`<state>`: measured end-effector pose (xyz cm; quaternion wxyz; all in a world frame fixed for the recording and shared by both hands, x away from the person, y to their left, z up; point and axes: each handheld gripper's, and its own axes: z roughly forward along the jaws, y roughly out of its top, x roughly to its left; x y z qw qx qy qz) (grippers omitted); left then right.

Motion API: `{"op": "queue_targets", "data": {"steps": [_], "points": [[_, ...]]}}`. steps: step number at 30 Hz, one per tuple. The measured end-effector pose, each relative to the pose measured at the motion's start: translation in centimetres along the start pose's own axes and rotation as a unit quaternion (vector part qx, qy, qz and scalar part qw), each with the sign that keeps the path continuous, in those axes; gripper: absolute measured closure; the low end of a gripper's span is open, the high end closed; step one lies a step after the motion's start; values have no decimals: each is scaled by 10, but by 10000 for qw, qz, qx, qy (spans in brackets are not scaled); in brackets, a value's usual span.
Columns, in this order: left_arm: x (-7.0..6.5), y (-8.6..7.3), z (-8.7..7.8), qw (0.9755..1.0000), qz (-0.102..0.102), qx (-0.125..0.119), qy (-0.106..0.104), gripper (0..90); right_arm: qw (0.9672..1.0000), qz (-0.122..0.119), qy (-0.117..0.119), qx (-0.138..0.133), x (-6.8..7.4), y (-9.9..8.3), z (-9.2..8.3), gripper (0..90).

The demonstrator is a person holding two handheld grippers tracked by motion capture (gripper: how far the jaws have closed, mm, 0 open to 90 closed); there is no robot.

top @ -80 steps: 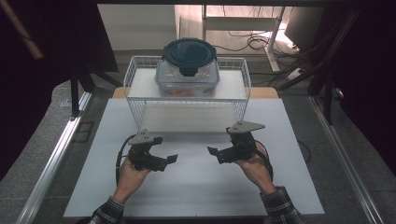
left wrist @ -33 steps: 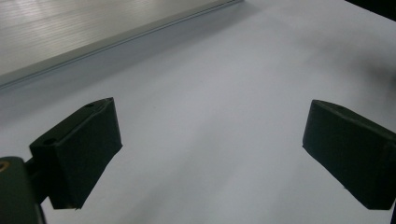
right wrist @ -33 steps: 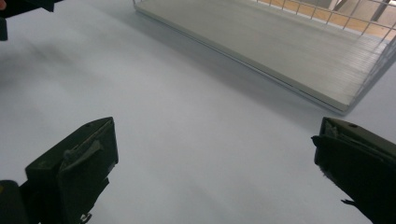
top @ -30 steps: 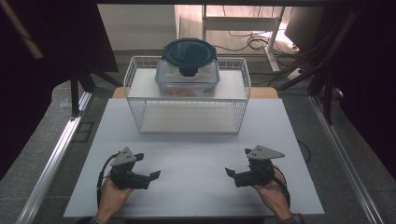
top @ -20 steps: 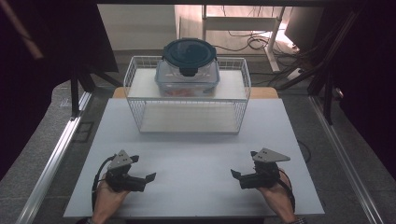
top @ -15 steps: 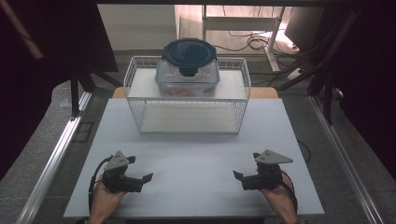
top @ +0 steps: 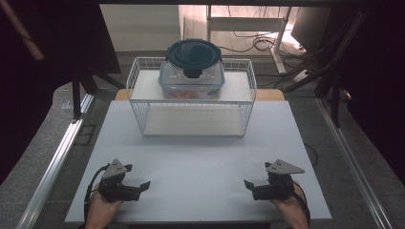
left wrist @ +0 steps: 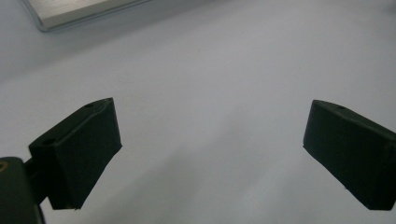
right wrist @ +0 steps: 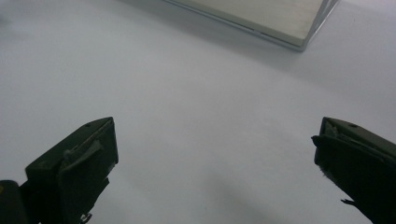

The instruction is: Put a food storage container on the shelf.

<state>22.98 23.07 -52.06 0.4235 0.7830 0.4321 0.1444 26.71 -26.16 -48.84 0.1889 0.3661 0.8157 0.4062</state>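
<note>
Resting near the table's [top: 200,162] front edge, the left gripper [top: 143,185] and right gripper [top: 248,185] sit well apart in the high view, jaws pointing inward toward each other. Both gripper views add what that view blurs: each pair of jaws is spread wide with bare white surface between them, grasping nothing. Only from above does the lidded container [top: 192,69] appear, sitting on the wire basket [top: 193,117] at the far side, well apart from both.
</note>
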Motion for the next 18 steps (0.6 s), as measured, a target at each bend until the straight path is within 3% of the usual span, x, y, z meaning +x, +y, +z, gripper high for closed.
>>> {"op": "queue_targets", "data": {"steps": [8,18], "points": [[2,-3,7,9996,-92,180,-186,26,9995,148,57,272,-3,-13,4,0],[1,-4,13,9989,-72,400,-223,21,9978,269,189,575,-5,-18,12,0]]}}
